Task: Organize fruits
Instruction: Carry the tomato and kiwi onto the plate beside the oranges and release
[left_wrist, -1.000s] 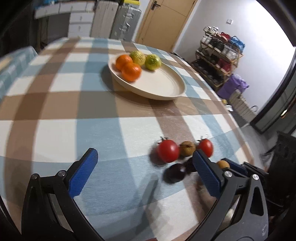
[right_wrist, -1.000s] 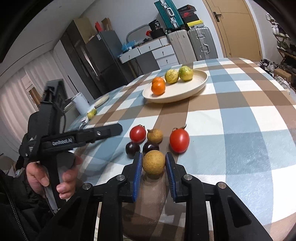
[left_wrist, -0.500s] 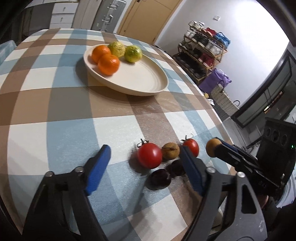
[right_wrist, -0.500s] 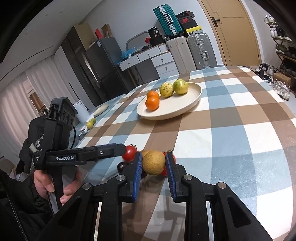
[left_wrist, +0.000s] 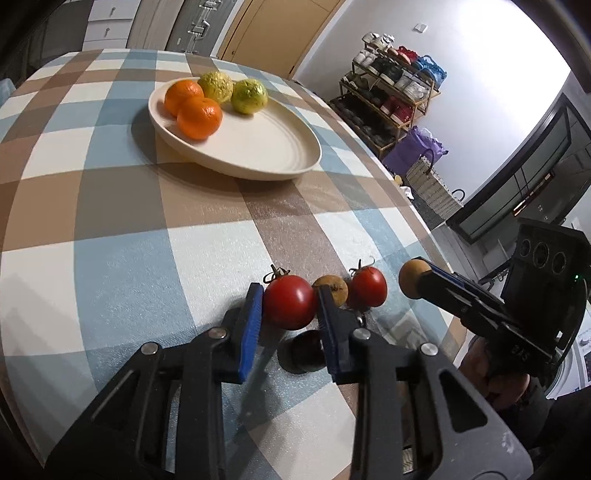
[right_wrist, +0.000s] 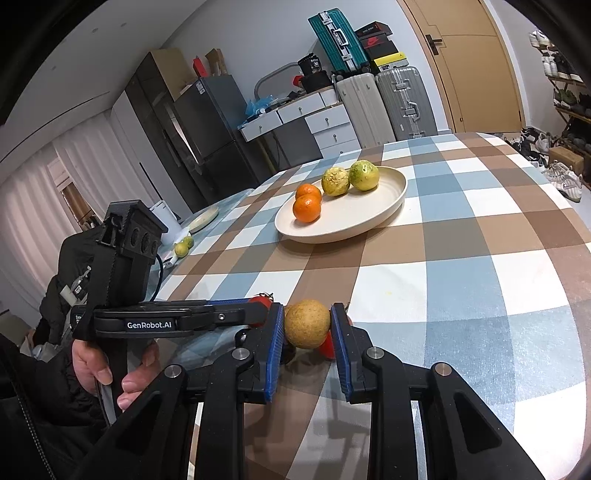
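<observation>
four citrus fruits sit on the plate (left_wrist: 288, 162). right gripper (right_wrist: 307, 334) clamps a brown fruit (right_wrist: 306, 324) aloft; left gripper (left_wrist: 290, 317) brackets a tomato (left_wrist: 289, 306) (contact unclear). several fruits remain on the table (left_wrist: 110, 229).

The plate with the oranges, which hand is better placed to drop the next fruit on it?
Right. The right gripper is shut on a round brown fruit lifted off the table, with the plate ahead of it. The left gripper brackets a tomato that looks not yet lifted.
</observation>
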